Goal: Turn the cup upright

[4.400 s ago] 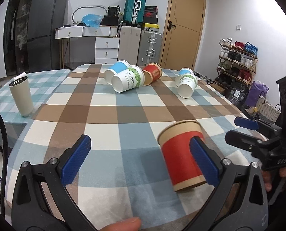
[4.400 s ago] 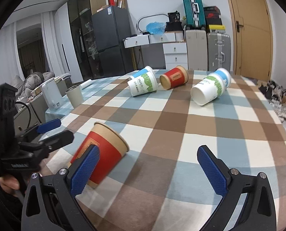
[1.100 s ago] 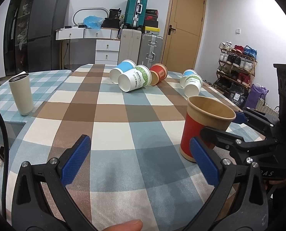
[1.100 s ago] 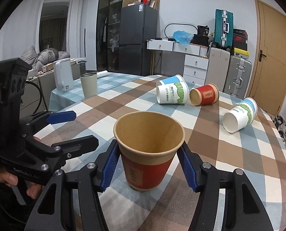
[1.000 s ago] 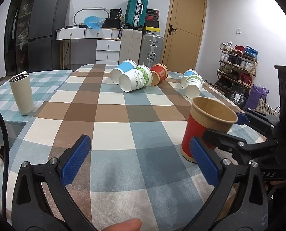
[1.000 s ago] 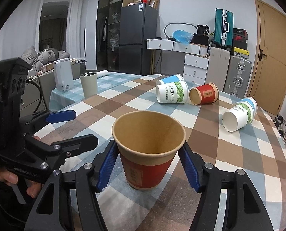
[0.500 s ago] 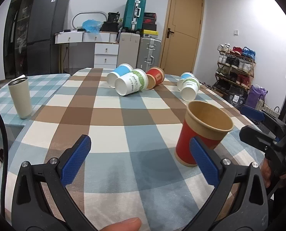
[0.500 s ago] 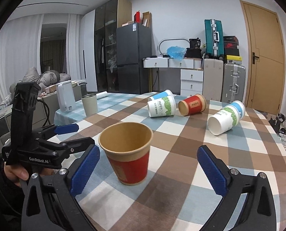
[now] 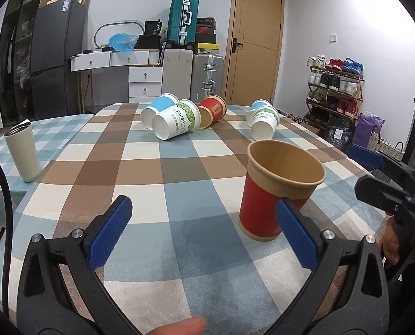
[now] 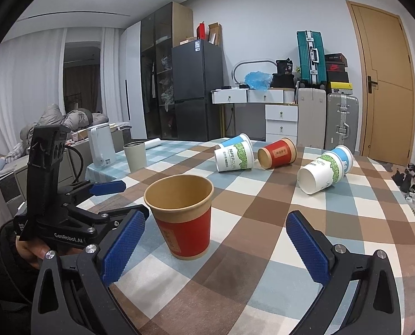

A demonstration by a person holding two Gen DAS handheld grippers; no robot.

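The right gripper (image 10: 216,247) gapes wide and empty across the lower frame of its own view, blue-padded fingers (image 10: 123,248) clear of the red paper cup with a kraft-brown rim (image 10: 183,216). That cup stands upright at centre on the blue, brown and white checked tablecloth (image 10: 277,215). The left gripper (image 9: 203,236) is likewise spread wide, holding nothing, with the cup at right of centre in its view.

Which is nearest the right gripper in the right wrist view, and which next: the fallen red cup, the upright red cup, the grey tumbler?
1. upright red cup, just ahead, left of centre.
2. grey tumbler, further back, left.
3. fallen red cup, far, centre-right; close to the tumbler's range.
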